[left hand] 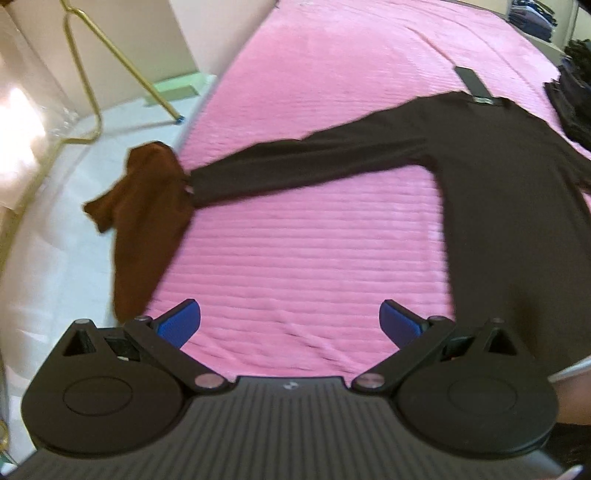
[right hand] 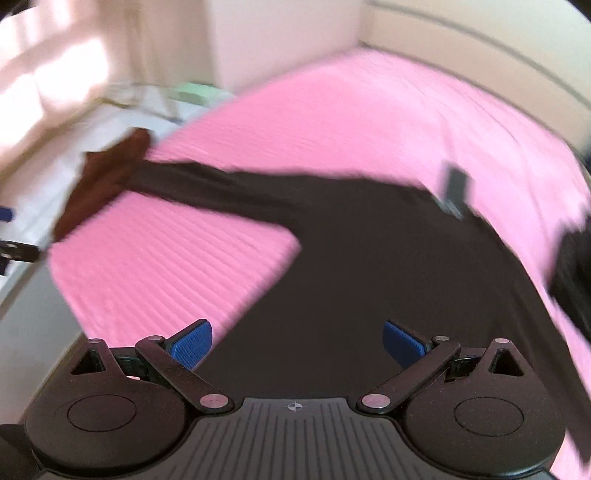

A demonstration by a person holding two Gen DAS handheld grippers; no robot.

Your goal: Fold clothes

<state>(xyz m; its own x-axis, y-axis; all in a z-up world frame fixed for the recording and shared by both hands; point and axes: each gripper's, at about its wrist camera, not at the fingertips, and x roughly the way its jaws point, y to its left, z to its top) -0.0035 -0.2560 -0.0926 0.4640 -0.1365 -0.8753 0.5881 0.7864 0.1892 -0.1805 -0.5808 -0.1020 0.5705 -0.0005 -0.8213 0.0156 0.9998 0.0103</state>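
Note:
A dark brown long-sleeved top [left hand: 509, 192] lies flat on the pink bedspread [left hand: 295, 258]. Its left sleeve [left hand: 314, 162] stretches toward the bed's left edge. A rust-brown garment [left hand: 144, 221] hangs over that edge by the cuff. My left gripper [left hand: 290, 323] is open and empty above bare bedspread, left of the top's body. My right gripper [right hand: 297, 343] is open and empty above the top's body [right hand: 351, 277]. The right wrist view is blurred.
A small dark flat object [left hand: 474, 85] lies at the top's collar. A pile of dark clothes [left hand: 572, 99] sits at the bed's right. A gold clothes rack [left hand: 88, 74] stands on the white floor to the left. Folded clothes [left hand: 532, 18] sit far back right.

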